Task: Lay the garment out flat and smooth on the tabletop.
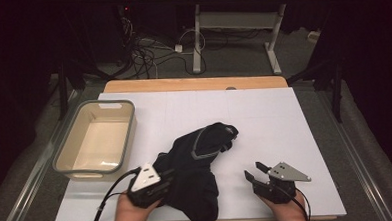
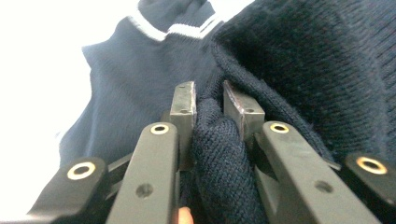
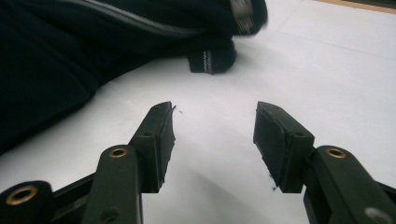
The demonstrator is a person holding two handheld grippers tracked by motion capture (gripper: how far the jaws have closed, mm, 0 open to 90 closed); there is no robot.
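left gripper (image 2: 208, 100) grasps the sweater (image 1: 199, 163), lying near-left to far-right; right gripper (image 3: 214, 123) released.

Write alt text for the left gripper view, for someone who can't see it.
The left gripper pinches a bunched fold of a dark navy knit sweater between its two black jaws. The sweater spreads behind, with white stripes on the ribbed trim near the top, and lies on a bright white table surface.
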